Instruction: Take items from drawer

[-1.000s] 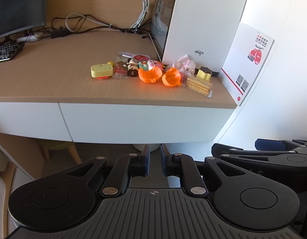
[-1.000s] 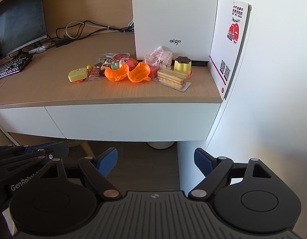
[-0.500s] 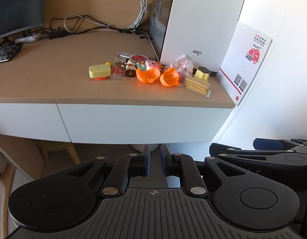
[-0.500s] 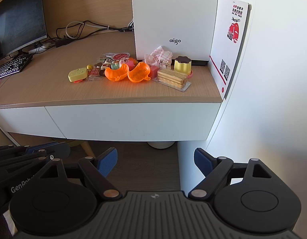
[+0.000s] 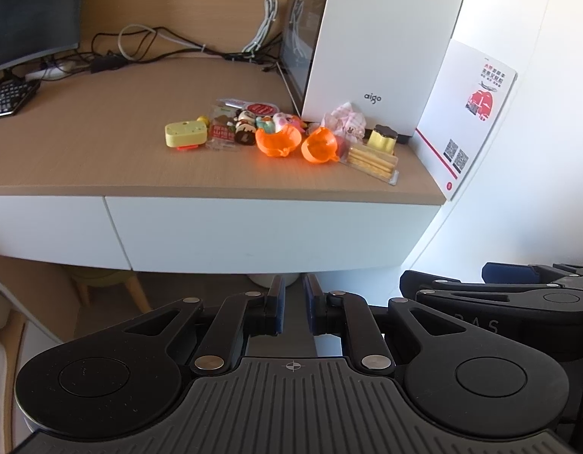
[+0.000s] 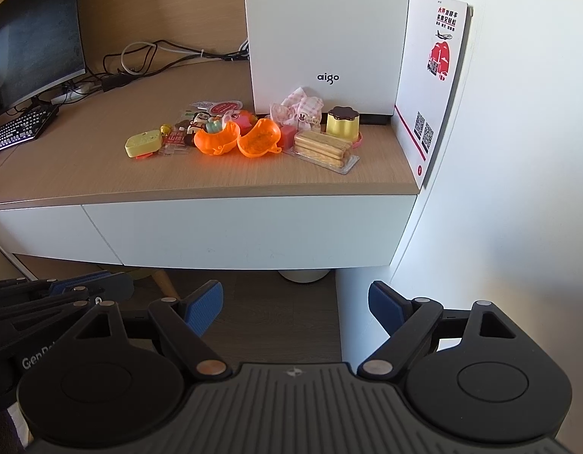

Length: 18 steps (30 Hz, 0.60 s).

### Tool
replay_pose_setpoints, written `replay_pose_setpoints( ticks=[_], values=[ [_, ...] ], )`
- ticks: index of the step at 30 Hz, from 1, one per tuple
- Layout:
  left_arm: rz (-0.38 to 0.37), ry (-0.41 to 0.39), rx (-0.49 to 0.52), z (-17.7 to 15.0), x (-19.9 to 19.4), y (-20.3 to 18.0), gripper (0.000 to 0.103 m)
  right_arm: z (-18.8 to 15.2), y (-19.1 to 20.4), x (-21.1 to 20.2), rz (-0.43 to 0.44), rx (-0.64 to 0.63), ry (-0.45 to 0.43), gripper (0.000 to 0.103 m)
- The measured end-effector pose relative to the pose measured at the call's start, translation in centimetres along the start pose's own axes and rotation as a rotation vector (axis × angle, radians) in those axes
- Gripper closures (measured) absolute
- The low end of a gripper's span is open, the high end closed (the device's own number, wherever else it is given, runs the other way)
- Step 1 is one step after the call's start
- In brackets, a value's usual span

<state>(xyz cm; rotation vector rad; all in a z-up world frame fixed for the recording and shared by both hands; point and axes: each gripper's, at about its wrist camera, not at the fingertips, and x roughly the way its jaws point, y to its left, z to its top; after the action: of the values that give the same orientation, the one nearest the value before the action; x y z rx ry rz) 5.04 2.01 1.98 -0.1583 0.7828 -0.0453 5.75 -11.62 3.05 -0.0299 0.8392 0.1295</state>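
The white drawer front [image 5: 253,230] [image 6: 234,230] under the wooden desktop is closed. On the desk above it lie small items in a row: a yellow block toy [image 5: 185,134] [image 6: 143,144], two orange shell halves [image 5: 278,143] [image 6: 259,140], a biscuit pack [image 5: 371,160] [image 6: 321,149], a yellow pudding toy [image 6: 342,121] and a pink wrapped packet [image 6: 303,108]. My left gripper [image 5: 291,295] hangs below and in front of the drawer, shut with nothing between its fingers. My right gripper [image 6: 295,302] is beside it at the same height, open and empty.
A white computer case [image 6: 325,30] stands behind the items, with a printed card [image 6: 435,75] leaning on the wall to the right. A monitor [image 6: 30,45], a keyboard [image 6: 22,126] and cables occupy the desk's left and back. A wooden chair leg [image 6: 162,280] shows under the desk.
The left wrist view has shifted very slightly; the right one is still. Nothing was grasped, released, opened or shut.
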Motion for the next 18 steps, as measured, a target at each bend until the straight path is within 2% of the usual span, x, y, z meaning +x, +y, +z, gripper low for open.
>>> replay_pose_setpoints(
  ticks=[10,13,18],
  values=[
    [-0.026,-0.009,0.011,0.0,0.3,0.2,0.09,0.0,-0.1,0.2,-0.004,-0.001,0.005,0.018],
    [-0.035,-0.02,0.028,0.7,0.2,0.5,0.09,0.3,-0.6,0.3,0.009,0.032,0.012,0.018],
    [-0.045,-0.004,0.036,1.7,0.5,2.7,0.091,0.4,-0.5,-0.4,0.017,0.046,0.002,0.018]
  ],
)
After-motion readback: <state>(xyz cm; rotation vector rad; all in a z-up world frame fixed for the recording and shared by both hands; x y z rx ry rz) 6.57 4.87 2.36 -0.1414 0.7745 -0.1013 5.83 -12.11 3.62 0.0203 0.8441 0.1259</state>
